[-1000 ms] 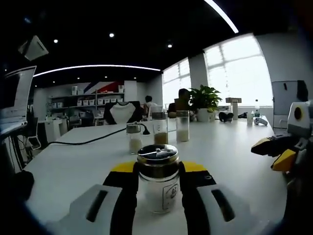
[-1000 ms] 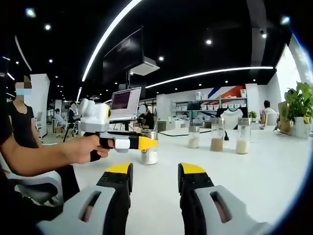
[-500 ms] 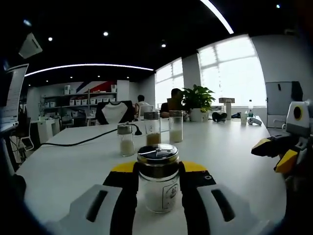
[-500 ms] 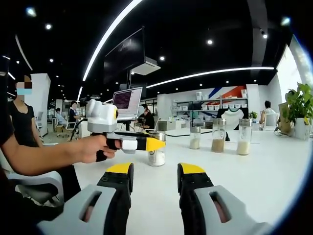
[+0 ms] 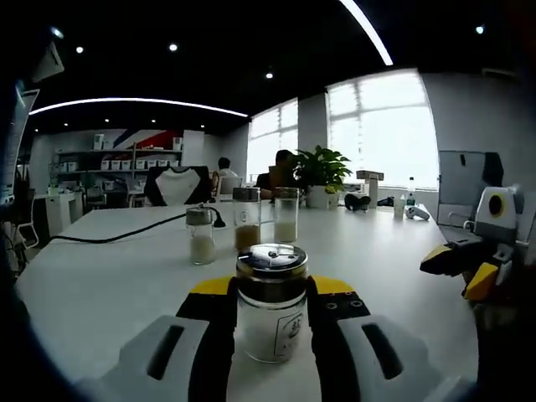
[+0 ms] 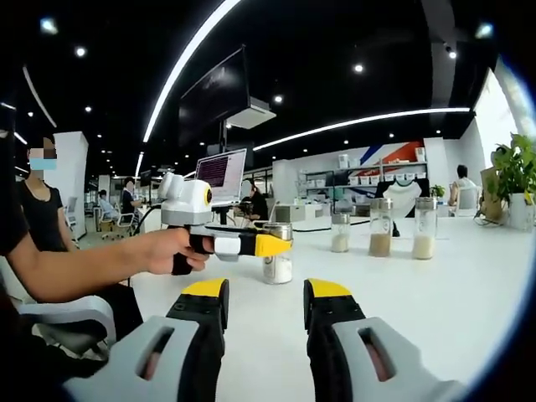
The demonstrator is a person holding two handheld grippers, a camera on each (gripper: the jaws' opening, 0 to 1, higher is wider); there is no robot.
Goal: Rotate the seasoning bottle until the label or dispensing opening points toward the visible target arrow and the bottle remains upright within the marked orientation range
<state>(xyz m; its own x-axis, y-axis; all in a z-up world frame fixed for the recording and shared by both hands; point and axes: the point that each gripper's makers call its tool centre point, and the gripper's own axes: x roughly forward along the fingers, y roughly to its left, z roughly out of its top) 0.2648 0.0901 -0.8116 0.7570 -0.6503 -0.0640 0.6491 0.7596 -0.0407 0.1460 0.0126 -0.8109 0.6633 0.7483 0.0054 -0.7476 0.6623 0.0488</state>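
Left tongs clamp the upright seasoning bottle on the table; right tongs stand apart.

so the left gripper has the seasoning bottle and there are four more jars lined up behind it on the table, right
Not four. The left gripper view shows three jars behind it on the table. The rest holds: the left gripper is shut on the seasoning bottle.
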